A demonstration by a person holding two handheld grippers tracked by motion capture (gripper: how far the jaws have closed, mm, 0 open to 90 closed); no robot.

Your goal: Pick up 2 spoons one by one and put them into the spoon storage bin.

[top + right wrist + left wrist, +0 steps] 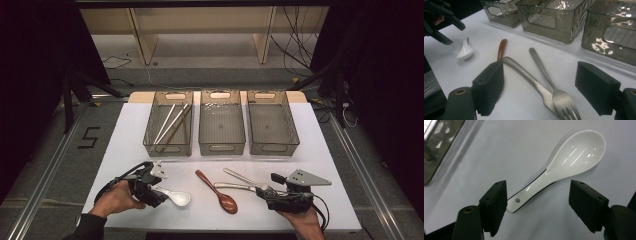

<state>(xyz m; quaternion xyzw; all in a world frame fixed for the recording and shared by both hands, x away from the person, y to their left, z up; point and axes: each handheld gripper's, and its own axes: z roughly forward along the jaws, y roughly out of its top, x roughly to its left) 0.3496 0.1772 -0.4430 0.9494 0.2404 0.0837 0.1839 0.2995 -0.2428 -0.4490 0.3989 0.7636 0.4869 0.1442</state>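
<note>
A white counter (320, 150) stands in a dim room, with grey carpeted floor on both sides, a taped figure five on the floor to the left, black stand legs and loose cables farther back, and a pale wooden shelf frame behind. Along the far half of the counter three smoky see-through bins stand in a row: the left bin (169, 147) holds several chopsticks (170, 122) lying lengthwise, while the middle bin (222, 147) and the right bin (273, 147) show bare floors. On the near half lie a white ceramic spoon (176, 196), a brown wooden spoon (218, 192) and, crossing one another, a metal spoon and a metal fork (240, 177). The left tongs (159, 192) hover low over the handle end of the white ceramic spoon (564, 167), which lies flat on the counter with its bowl pointing away from the hand; the jaws stand wide, one pad close beside the handle tip and the other well clear, neither pressing on it. The right tongs (263, 189) rest at the near right of the counter, jaws spread wide on either side of the metal fork (554, 85) and the metal spoon (529, 77), gripping neither as far as can be seen.
</note>
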